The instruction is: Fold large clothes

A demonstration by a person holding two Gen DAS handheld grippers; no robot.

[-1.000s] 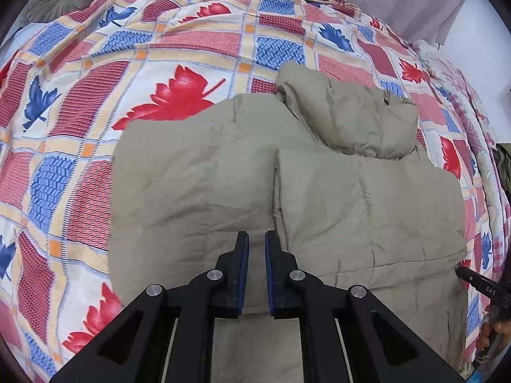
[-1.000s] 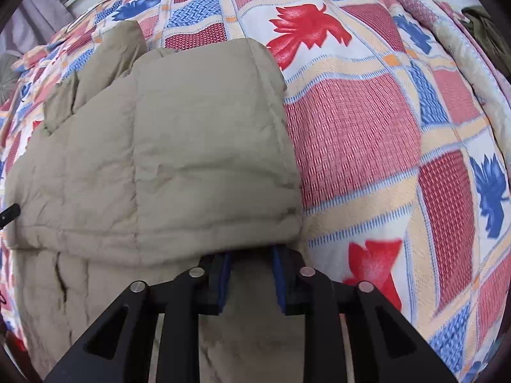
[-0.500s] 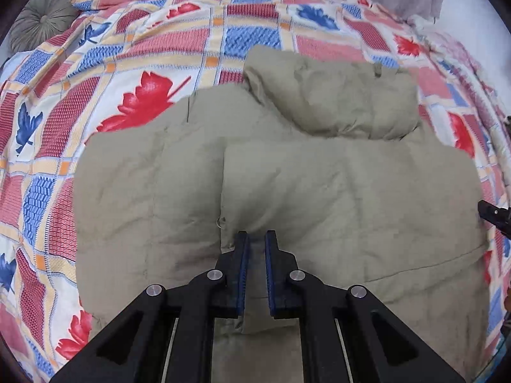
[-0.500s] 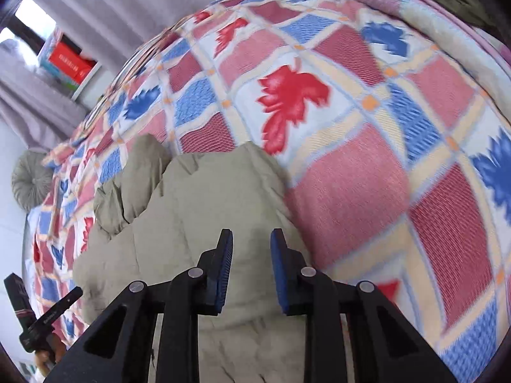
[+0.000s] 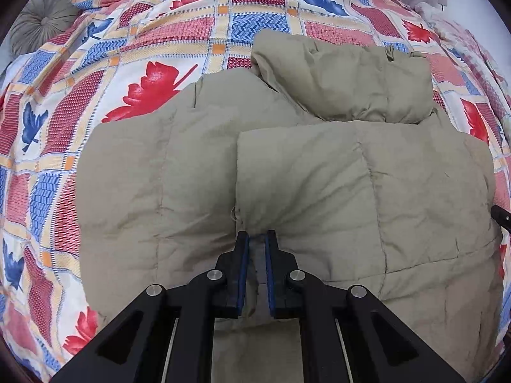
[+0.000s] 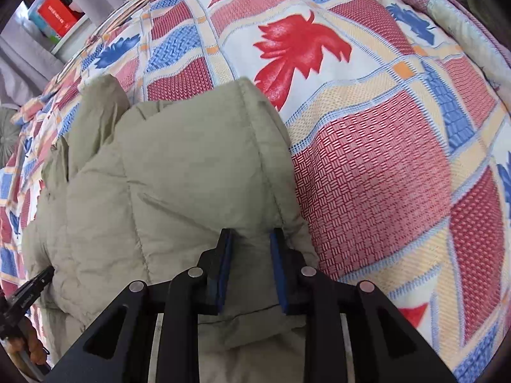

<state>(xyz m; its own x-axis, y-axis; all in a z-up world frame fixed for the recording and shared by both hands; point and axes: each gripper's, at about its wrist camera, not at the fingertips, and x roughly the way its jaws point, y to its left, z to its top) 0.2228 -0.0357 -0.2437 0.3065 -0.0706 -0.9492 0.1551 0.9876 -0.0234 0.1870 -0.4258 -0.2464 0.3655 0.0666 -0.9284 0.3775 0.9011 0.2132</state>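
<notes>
A large khaki padded jacket [image 5: 319, 185] lies on the bed, its sides folded inward and its hood [image 5: 345, 79] bunched at the far end. My left gripper [image 5: 256, 239] sits at the near edge of the folded flap, its jaws close together with a bit of fabric between them. In the right wrist view the jacket [image 6: 179, 185] fills the left half. My right gripper [image 6: 250, 239] has its jaws around the near right edge of the jacket, with fabric between the pads.
The bed has a quilt [image 5: 153, 73] patterned with red and blue leaves. A round grey cushion [image 5: 41, 25] lies at the far left. A shelf with a red box [image 6: 57, 12] stands beyond the bed. The other gripper's tip [image 6: 32, 290] shows at lower left.
The left gripper moved forward onto the flap's edge and now has fabric between its jaws. The right gripper, lifted and empty half a second ago, came back down over the jacket's edge.
</notes>
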